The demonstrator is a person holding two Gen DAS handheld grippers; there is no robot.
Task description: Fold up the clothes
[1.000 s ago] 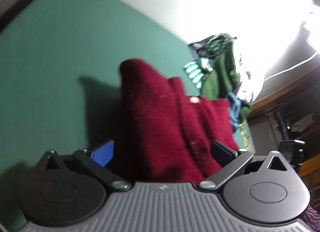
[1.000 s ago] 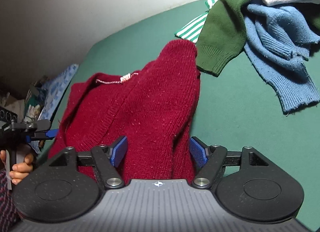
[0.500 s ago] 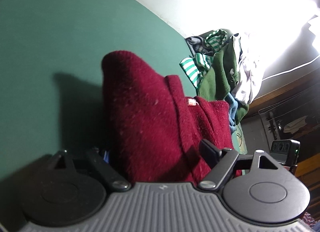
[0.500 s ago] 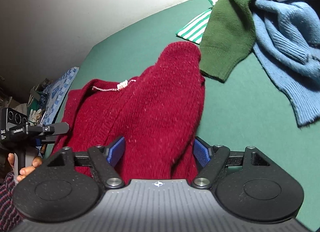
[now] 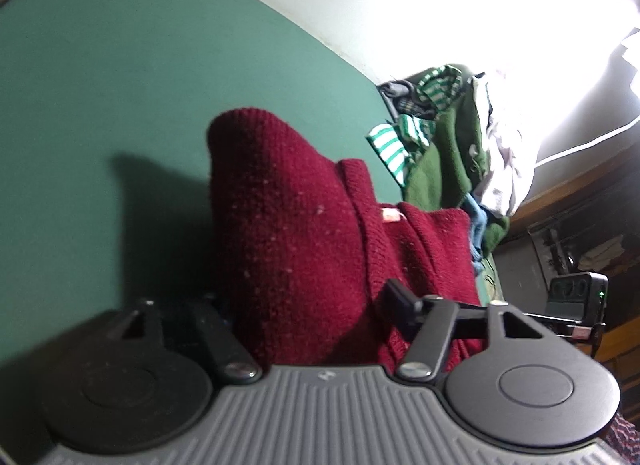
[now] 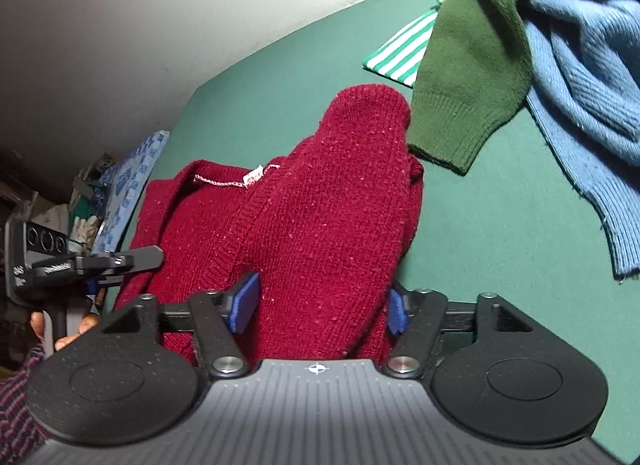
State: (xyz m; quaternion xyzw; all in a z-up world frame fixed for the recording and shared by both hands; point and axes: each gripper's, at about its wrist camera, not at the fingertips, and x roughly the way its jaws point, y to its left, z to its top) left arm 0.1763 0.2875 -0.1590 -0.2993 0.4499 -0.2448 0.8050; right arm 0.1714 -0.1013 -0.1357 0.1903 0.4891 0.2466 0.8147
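**Red sweater bunched between both grippers on green surface**

The green surface (image 6: 500, 225) runs back to a pale wall (image 6: 160, 25); its far edge curves along that wall. To the left of the red sweater (image 6: 320, 225), in the left wrist view, the surface (image 5: 120, 105) lies bare and wide. On the other side a pile of clothes crowds in: a green sweater (image 6: 468, 77) whose cuff almost touches the red one, a blue sweater (image 6: 580, 85) beside it, and a green-and-white striped piece (image 6: 400, 49) behind. A bright glare whitens the wall above the pile in the left wrist view; dark wooden furniture (image 5: 580, 205) stands beyond.

The red sweater is a coarse knit, humped up in folds, its collar and small label (image 6: 254, 176) facing upward. The right gripper (image 6: 320, 303) has its blue pads closed on a thick bunch of the knit. The left gripper (image 5: 308, 305) likewise clamps a fold of it. A hand (image 6: 60, 329) holds the left gripper's handle.
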